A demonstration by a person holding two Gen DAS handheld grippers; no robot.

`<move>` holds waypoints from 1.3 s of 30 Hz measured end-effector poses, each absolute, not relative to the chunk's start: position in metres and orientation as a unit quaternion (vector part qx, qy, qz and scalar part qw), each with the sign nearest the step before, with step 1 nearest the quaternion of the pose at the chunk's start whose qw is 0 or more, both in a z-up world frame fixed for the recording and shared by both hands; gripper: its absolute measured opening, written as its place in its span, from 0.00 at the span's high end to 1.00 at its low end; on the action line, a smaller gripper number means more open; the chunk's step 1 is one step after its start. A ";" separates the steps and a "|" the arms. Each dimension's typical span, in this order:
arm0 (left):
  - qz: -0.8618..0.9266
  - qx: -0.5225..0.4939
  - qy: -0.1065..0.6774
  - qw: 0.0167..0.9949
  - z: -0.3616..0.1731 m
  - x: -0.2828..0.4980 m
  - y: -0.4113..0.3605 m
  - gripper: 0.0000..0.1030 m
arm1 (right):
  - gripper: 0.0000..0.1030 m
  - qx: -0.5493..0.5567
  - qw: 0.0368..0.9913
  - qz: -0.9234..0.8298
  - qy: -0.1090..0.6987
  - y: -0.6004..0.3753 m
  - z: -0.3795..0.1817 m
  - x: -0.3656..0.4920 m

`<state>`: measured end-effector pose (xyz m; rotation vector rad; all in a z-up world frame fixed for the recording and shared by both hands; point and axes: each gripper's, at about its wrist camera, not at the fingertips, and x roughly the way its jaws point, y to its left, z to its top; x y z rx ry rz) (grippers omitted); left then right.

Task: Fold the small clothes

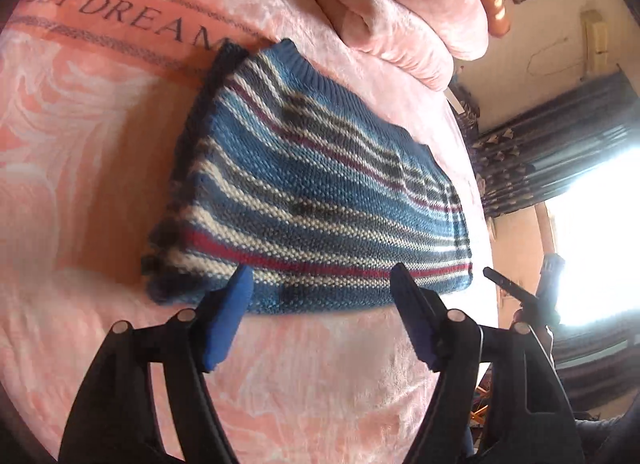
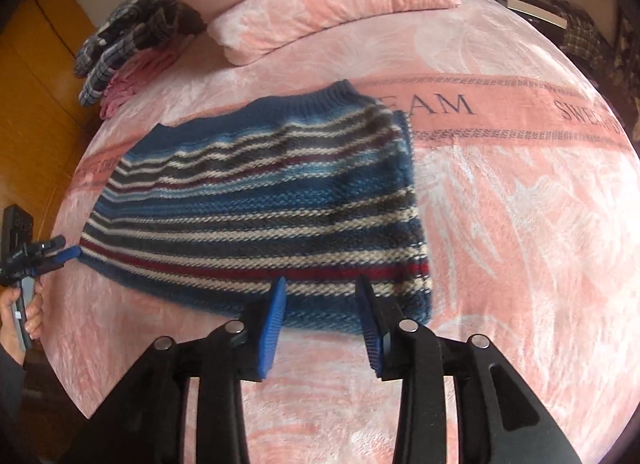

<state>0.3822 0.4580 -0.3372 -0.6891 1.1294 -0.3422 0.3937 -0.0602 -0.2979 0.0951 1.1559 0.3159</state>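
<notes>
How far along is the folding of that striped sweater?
The striped sweater already lies as a compact rectangle on the pink blanket, sleeves out of sight. Left gripper and right gripper are open at its near edge, gripping nothing. Any final fold remains.

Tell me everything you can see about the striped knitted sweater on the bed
The striped sweater is a chunky knit in blue with white, dark grey and maroon stripes and a ribbed blue edge at its far side. It looks already folded into a compact, roughly rectangular shape, lying flat on the pink blanket. Both open grippers, left gripper and right gripper, sit at its near edge, gripping nothing.
</notes>
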 end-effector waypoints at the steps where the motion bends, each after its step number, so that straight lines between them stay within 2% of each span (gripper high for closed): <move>1: -0.152 -0.323 0.522 0.775 -0.334 0.385 0.470 0.26 | 0.59 0.034 0.823 0.161 0.544 -0.046 -0.295 0.386; 4: -0.116 -0.326 0.532 0.773 -0.330 0.393 0.504 0.24 | 0.49 -0.053 0.825 0.197 0.527 0.014 -0.293 0.353; 5: -0.108 -0.335 0.537 0.767 -0.334 0.396 0.515 0.23 | 0.41 -0.087 0.821 0.214 0.523 0.038 -0.297 0.342; 6: -0.105 -0.348 0.540 0.759 -0.337 0.401 0.524 0.23 | 0.40 -0.111 0.814 0.229 0.522 0.059 -0.302 0.331; 10: -0.099 -0.394 0.542 0.736 -0.357 0.406 0.552 0.23 | 0.40 -0.129 0.785 0.284 0.536 0.124 -0.320 0.305; 19: -0.126 -0.413 0.544 0.719 -0.379 0.443 0.561 0.23 | 0.40 -0.173 0.780 0.336 0.499 0.219 -0.316 0.299; 39: -0.184 -0.421 0.553 0.696 -0.418 0.530 0.551 0.23 | 0.40 -0.195 0.780 0.359 0.475 0.287 -0.339 0.337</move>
